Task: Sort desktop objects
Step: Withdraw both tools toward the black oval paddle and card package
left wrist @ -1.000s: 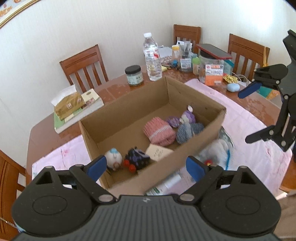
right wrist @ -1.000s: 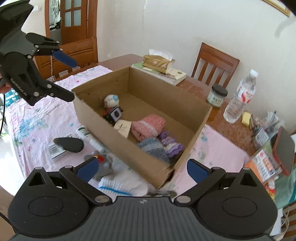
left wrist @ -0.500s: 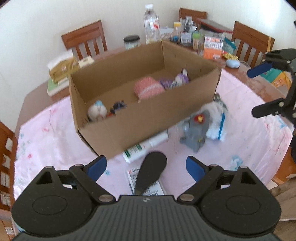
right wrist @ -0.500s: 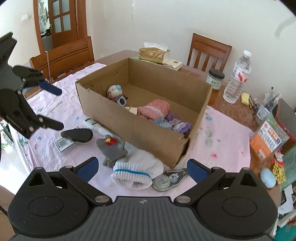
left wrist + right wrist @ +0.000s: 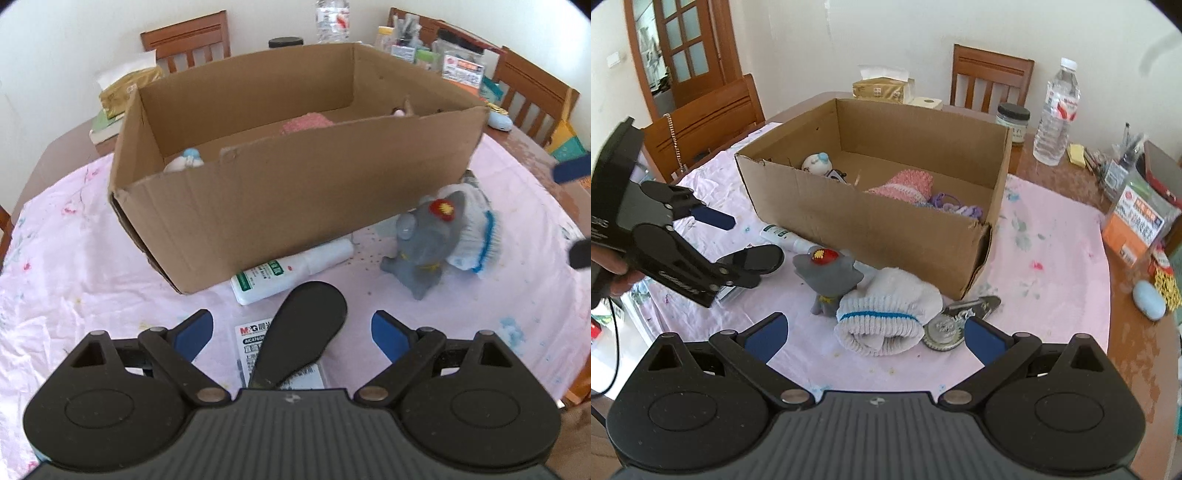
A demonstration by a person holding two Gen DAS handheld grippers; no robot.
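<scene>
On the bench [image 5: 1052, 258], which carries a pink flowered cloth, we see an open cardboard box [image 5: 295, 177] in the middle. Inside the box lie a pink knitted piece [image 5: 905, 184], a purple knitted piece [image 5: 955, 206] beside it, and a small white figure with a blue top [image 5: 816, 162] in the far corner. Just outside the near wall of the box we find the things not yet sorted: a white tube with green print [image 5: 291, 271] touching the box foot, a grey plush toy with a red patch [image 5: 827, 273], a white knitted hat with a blue stripe [image 5: 886, 317] leaning on the toy, and a flat silver object [image 5: 960, 317] next to the hat. A black paddle-shaped object [image 5: 299, 339] rests on a white printed packet [image 5: 255, 332].

We hold the left tool [image 5: 291, 328] low above this black object, its blue pads wide apart and touching nothing. The right tool [image 5: 875, 332] stands over the white hat, also with its jaws spread and empty. Beyond the box stand a water bottle [image 5: 1058, 110] and a dark-lidded jar [image 5: 1012, 122].
</scene>
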